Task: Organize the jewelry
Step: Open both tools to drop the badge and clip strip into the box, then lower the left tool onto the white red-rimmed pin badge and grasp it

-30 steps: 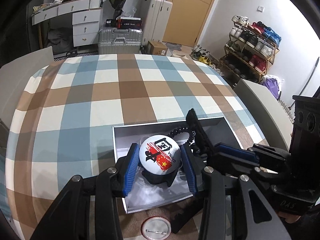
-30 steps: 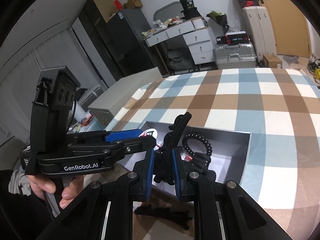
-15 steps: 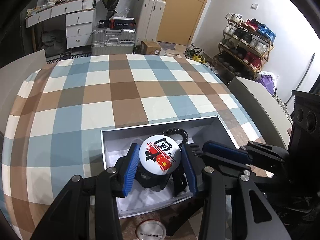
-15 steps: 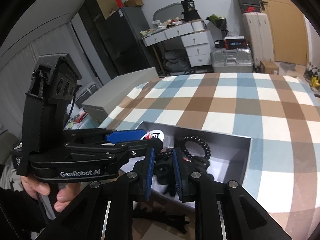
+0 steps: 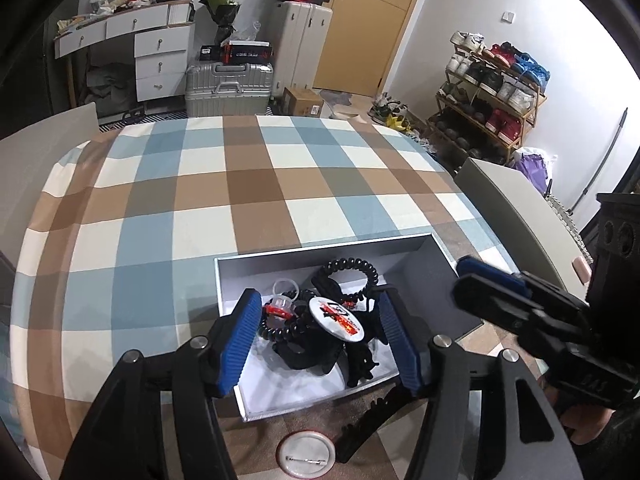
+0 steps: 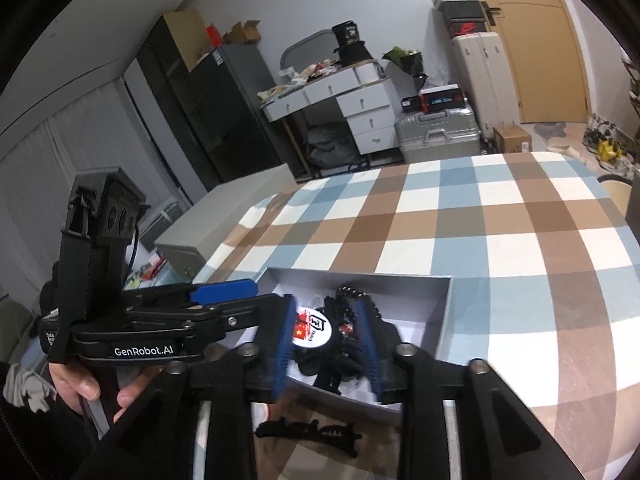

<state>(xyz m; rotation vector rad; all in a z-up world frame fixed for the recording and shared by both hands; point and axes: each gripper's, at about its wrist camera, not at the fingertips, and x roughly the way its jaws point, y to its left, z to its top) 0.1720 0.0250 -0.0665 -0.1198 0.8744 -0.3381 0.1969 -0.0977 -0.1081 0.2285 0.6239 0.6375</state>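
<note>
Left wrist: badge (image 5: 335,316) lies boxed, between left gripper's (image 5: 320,344) parted pads.

The left wrist view looks steeply down between its own jaws, close above the grey box (image 5: 320,254) on the checked tabletop (image 5: 200,200), facing the shoe rack (image 5: 488,92). The right wrist view looks down less steeply from close beside it, facing the white desk (image 6: 344,96). Both share the box, the tabletop and the silver suitcase (image 5: 229,88).
</note>
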